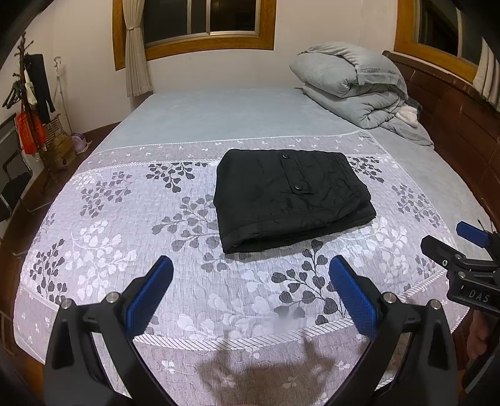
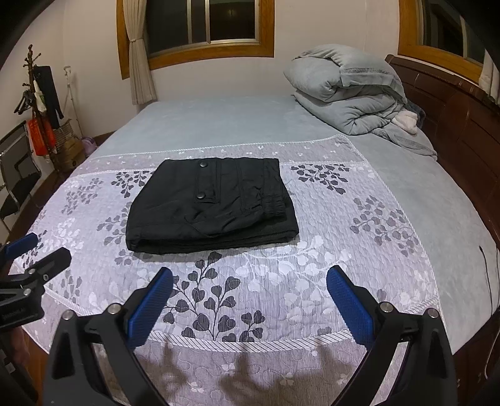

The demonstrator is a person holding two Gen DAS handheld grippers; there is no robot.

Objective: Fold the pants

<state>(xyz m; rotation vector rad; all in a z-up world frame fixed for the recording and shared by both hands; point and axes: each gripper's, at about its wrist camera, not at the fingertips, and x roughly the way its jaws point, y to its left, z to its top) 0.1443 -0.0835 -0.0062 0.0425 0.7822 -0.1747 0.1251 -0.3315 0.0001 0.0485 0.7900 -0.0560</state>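
A: What did the room look like?

B: It was a bedroom with a wide bed (image 1: 218, 118) under a wood-framed window (image 1: 193, 22). A leaf-patterned coverlet (image 1: 125, 218) lay over the near half of the bed, and a grey duvet (image 1: 350, 90) was bundled at the far right by a dark wooden headboard (image 1: 453, 118). A coat rack (image 1: 28, 93) stood by the left wall.

A: Where were the pants?

B: The black pants (image 1: 287, 196) lay folded into a thick rectangle on the coverlet, two snap buttons facing up. Nothing touched them.

A: And the tongs?

B: The left tongs (image 1: 250, 290) hung spread wide and empty over the coverlet's near edge, short of the pants. The right tongs (image 2: 250, 299) were likewise spread wide, gripping nothing, on the pants' right side. Each camera caught the other tool at its frame edge.
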